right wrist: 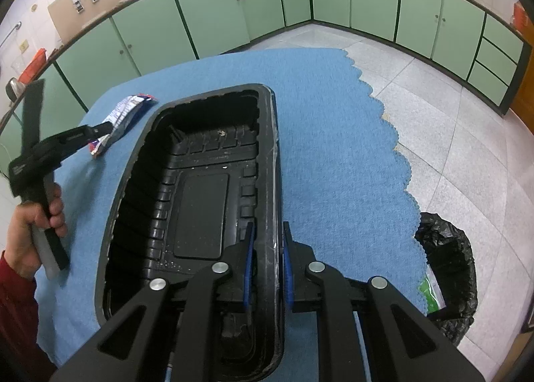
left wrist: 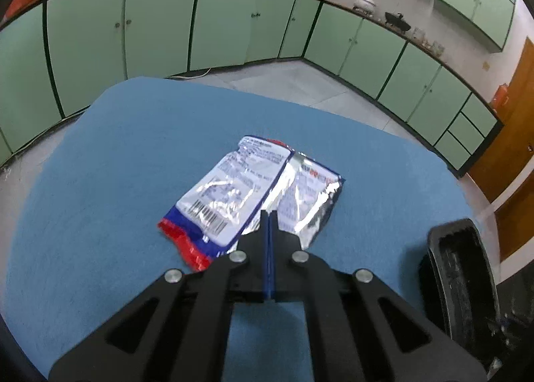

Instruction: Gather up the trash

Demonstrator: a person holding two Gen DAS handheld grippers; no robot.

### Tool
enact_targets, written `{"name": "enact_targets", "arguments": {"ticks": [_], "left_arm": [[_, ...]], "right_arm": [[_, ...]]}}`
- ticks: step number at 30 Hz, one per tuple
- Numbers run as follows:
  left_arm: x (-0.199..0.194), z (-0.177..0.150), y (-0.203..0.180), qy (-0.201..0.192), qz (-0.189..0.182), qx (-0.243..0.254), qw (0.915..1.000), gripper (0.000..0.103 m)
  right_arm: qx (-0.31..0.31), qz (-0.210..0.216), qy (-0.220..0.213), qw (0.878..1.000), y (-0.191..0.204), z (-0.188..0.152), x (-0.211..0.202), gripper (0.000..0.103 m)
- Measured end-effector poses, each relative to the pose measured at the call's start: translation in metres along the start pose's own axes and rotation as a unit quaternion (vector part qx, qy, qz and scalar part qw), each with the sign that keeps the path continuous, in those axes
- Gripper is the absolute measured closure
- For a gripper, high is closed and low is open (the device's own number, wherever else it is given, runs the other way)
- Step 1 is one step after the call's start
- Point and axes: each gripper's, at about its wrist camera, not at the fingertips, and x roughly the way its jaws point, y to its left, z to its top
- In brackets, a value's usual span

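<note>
right gripper [right wrist: 268, 232] fingers clamp black tray [right wrist: 200, 202] rim, long axis away | left gripper [left wrist: 269, 215] closed, on wrapper [left wrist: 257, 192]

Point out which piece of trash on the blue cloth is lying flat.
The crinkled snack wrapper lies flat on the blue cloth, the left gripper shut on its near edge. The black plastic tray stands tilted, its rim clamped by the right gripper.
</note>
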Motion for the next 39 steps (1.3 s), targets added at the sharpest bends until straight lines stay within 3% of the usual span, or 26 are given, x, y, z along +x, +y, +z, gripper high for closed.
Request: {"name": "enact_targets", "arguments": {"ticks": [5,12,13,14,15,22,26,29,34,36,39], "left_arm": [[-0.019,-0.031,0.021,0.018,-0.029,-0.039,0.9986,0.103],[-0.040,-0.044,0.027,0.006,-0.015,-0.010,0.9998,0.100],[-0.039,-0.042,0.028,0.009,-0.005,-0.004,0.9999,0.087],[-0.038,-0.040,0.030,0.011,-0.004,-0.003,0.9999,0.065],[-0.038,-0.035,0.030,0.007,-0.004,-0.002,1.0000,0.058],[-0.031,-0.022,0.014,-0.002,0.004,0.051,0.9987,0.038],[-0.005,-0.013,0.021,0.034,0.012,0.025,0.9990,0.029],[0.003,-0.005,0.018,0.037,0.006,0.030,0.9988,0.018],[0.013,0.004,0.017,0.037,0.001,0.016,0.9992,0.018],[0.014,0.006,0.019,0.033,0.003,0.010,0.9994,0.030],[0.014,0.009,0.019,0.028,0.002,0.000,0.9996,0.056]], "right_arm": [[0.003,0.003,-0.001,1.000,-0.003,-0.001,0.001,0.088],[0.003,0.002,-0.002,1.000,-0.004,-0.001,0.001,0.088],[0.002,0.002,-0.002,1.000,-0.004,-0.001,0.001,0.088],[0.004,0.002,-0.002,1.000,-0.004,-0.002,0.001,0.088],[0.005,0.003,-0.001,1.000,-0.004,-0.002,0.001,0.088],[0.006,0.002,0.002,1.000,-0.004,0.000,0.005,0.088],[0.006,0.001,0.003,1.000,-0.003,0.000,0.006,0.088],[0.006,0.001,0.005,1.000,-0.003,-0.001,0.007,0.088],[0.003,0.000,0.005,1.000,-0.002,0.001,0.009,0.088],[0.004,0.000,0.006,1.000,-0.002,0.001,0.010,0.088],[0.003,0.000,0.006,1.000,-0.001,0.001,0.010,0.087]]}}
